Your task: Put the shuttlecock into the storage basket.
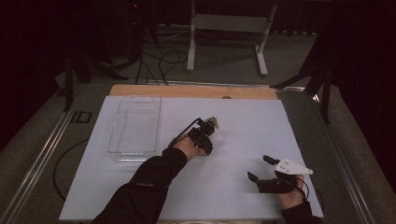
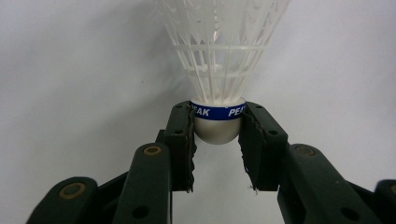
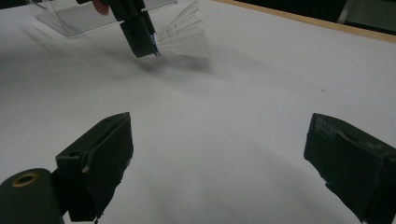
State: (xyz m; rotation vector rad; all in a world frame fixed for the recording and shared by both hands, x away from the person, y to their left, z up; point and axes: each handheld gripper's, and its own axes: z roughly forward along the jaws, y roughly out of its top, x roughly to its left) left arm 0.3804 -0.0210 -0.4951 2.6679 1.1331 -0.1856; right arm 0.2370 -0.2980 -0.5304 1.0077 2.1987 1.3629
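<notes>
Left claw (image 2: pixel 217 135): clamped on the rounded cork of a white shuttlecock (image 2: pixel 219 70), held mid-surface just right of the clear tray (image 1: pixel 135 128). Right claw (image 3: pixel 219 163): jaws wide apart, empty, above the white surface (image 1: pixel 243 140) near its front right corner.

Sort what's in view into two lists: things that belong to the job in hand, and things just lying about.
Belongs to the job:
- shuttlecock, clamped by its cork base
- left gripper, shut on it
- clear plastic tray, likely where it goes

Just lying about:
- right gripper, jaws wide open, holding nothing
- white table sheet
- metal stand and floor cables beyond the table
</notes>
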